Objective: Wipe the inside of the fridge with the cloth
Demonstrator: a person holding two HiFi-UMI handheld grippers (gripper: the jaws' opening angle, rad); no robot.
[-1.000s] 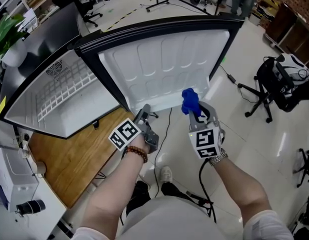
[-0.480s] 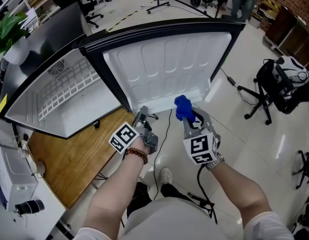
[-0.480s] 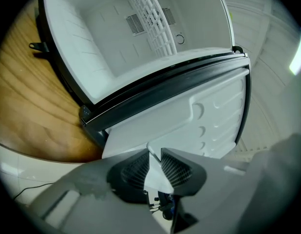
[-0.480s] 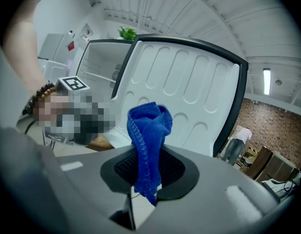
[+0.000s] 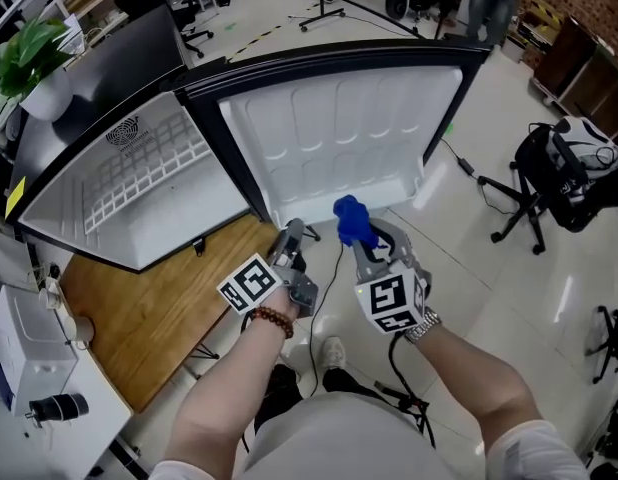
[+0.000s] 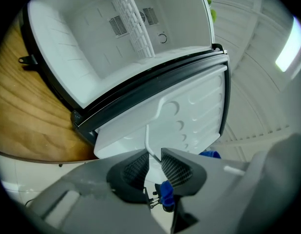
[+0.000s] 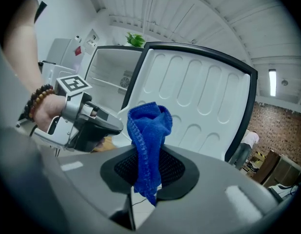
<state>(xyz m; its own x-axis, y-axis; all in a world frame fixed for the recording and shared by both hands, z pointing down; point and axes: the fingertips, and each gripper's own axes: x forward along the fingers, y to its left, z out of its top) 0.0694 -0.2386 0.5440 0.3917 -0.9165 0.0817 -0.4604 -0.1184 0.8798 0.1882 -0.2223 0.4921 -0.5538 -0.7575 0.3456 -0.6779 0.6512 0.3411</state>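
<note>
Fridge (image 5: 139, 193): small white unit, seen on a wooden tabletop (image 5: 139, 318). The cavity is open to view, with a white wire shelf (image 5: 139, 173) across it.

Door (image 5: 339, 118): swung wide open. Its white moulded inner face is turned toward the person, inside a dark frame. The floor (image 5: 489, 268) is seen below and beyond it.

Left gripper (image 5: 292, 231): held level at the lower hinge-side corner of the door, just over the tabletop edge. In the left gripper view its jaws have just been closing and are now drawn in to a narrow gap. A thin white bar (image 6: 149, 143) from the door runs down into that gap, close to one pad. Whether the pads actually pinch it cannot be told. A beaded bracelet (image 5: 272, 318) is worn on the wrist behind this gripper.

Right gripper (image 5: 367, 248): held beside the left one, apart from it and tipped slightly downward, in front of the door's bottom ledge. In the right gripper view the jaws are clenched on the blue cloth (image 7: 148, 130).

Blue cloth: bunched, with its bulk standing up out of the jaws and a short tail hanging below the pads. It is in front of the door's inner face and outside the cavity. No contact with the door can be made out.
</note>
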